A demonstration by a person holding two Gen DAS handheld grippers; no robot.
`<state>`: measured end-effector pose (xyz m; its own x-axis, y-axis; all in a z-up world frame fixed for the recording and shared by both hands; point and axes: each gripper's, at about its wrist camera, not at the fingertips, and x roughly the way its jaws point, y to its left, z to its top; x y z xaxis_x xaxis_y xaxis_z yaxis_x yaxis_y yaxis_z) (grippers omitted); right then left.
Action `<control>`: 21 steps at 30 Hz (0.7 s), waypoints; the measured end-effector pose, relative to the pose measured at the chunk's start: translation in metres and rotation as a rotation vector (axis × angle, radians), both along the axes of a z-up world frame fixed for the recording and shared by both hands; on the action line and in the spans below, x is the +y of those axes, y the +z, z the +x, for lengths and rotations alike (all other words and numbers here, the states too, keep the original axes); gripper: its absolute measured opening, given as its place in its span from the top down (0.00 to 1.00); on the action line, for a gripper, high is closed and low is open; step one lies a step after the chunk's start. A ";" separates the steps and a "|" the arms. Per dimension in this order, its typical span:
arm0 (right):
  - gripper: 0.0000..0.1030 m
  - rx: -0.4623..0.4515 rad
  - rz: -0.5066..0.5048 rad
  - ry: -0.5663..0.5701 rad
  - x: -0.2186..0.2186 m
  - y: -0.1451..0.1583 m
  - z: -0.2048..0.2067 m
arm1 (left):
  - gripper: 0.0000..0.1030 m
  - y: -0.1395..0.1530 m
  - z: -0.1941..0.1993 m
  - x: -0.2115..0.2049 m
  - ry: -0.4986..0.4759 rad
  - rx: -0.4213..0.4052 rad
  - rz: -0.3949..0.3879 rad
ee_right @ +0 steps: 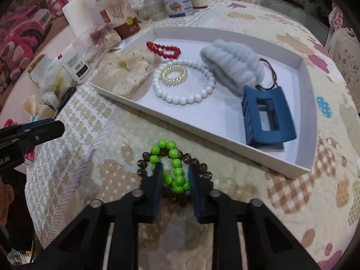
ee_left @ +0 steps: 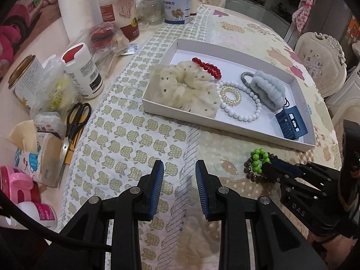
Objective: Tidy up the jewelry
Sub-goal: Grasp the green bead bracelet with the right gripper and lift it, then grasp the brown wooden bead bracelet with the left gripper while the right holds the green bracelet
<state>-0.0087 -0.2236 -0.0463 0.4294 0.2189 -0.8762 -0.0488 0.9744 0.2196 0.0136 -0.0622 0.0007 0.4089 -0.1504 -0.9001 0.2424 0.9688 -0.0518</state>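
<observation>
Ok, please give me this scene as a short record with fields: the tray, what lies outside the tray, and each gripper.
tray: white tray, open, on the quilted cloth
in tray: cream scrunchie, red bead bracelet, white bead bracelet, blue hair claw
outside tray: green bead bracelet over brown bead bracelet
right gripper: fingers on either side of the green beads
left gripper: open, empty

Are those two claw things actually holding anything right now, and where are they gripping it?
The right gripper is pinching the green bead bracelet across its near loop, atop a brown bead bracelet. The left gripper holds nothing.
</observation>
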 end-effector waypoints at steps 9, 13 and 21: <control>0.91 -0.123 0.131 -0.023 -0.018 0.045 -0.015 | 0.81 -0.007 0.003 -0.016 -0.057 0.035 -0.031; 0.91 -0.191 0.174 -0.073 -0.039 0.075 -0.028 | 0.81 -0.014 0.003 -0.032 -0.103 0.073 -0.055; 0.91 -0.240 0.171 -0.159 -0.075 0.097 -0.054 | 0.81 -0.036 0.002 -0.077 -0.216 0.151 -0.077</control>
<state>-0.0623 -0.2989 0.0510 0.6600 0.2677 -0.7020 0.0308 0.9239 0.3813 0.0157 -0.1393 -0.0355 0.2220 -0.2895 -0.9311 0.4265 0.8875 -0.1743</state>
